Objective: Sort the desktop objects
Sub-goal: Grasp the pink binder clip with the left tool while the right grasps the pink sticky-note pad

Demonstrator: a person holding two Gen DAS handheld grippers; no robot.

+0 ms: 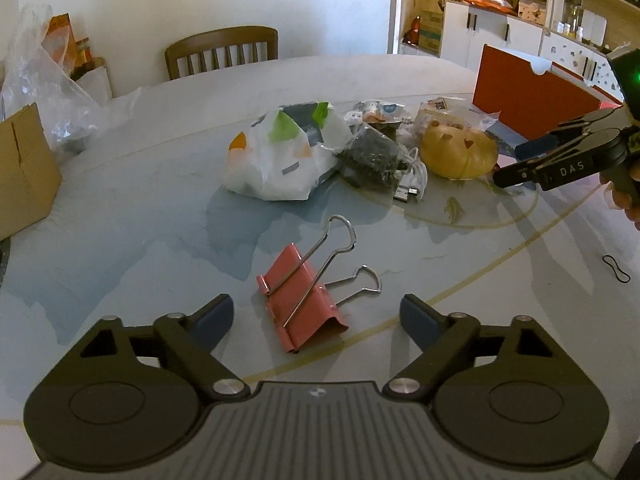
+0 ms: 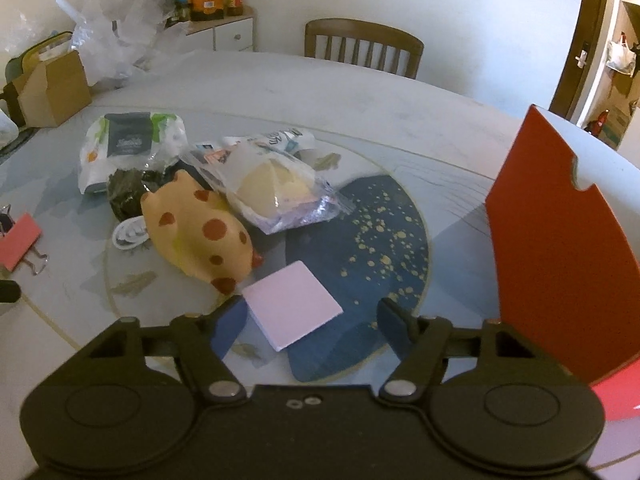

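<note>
Lying flat between the spread-open left gripper (image 1: 317, 312), the pink binder clip (image 1: 302, 300) runs near-to-far — handles far-right.

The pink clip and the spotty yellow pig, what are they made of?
The pink binder clip looks like thin painted sheet metal, folded with crisp edges, and its shiny silver wire handles glint like steel. The yellow pig toy looks like soft rubber or vinyl: smooth, matte and rounded with no hard seams, though squeezing it would be the only way to know for sure.
</note>
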